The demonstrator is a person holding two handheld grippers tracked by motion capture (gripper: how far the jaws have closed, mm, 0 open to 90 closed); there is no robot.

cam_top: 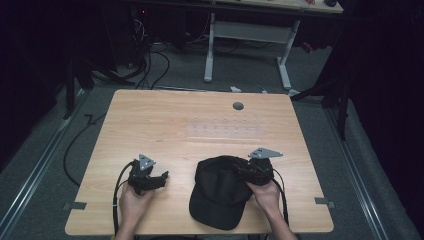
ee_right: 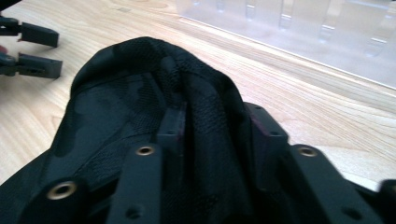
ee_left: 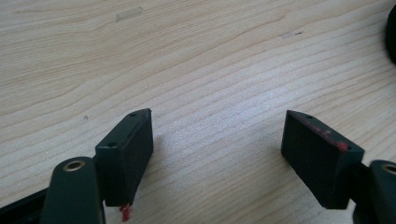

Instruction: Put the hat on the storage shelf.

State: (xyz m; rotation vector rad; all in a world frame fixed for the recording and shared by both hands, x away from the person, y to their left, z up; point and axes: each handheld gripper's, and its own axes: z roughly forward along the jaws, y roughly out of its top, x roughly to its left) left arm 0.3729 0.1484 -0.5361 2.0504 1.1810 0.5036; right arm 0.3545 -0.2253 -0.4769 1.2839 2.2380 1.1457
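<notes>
A black cap (cam_top: 220,192) lies on the wooden table (cam_top: 175,120) near the front edge, brim toward the person. My right gripper (cam_top: 243,170) comes in from the cap's right side, and its jaws pinch a bunched fold of the crown. In the right gripper view the mesh fabric (ee_right: 140,93) is gathered between the right gripper's (ee_right: 217,126) two pads. To the left of the cap my left gripper (cam_top: 162,178) rests low over bare wood, apart from the cap. Its jaws stand wide with nothing between them, as the left gripper view (ee_left: 219,140) shows.
A clear plastic tray (cam_top: 225,130) lies flat on the table beyond the cap, and it is also in the right gripper view (ee_right: 303,37). A grey grommet (cam_top: 238,106) sits near the far edge. Behind the table stand a white-legged desk (cam_top: 250,30) and floor cables (cam_top: 150,65).
</notes>
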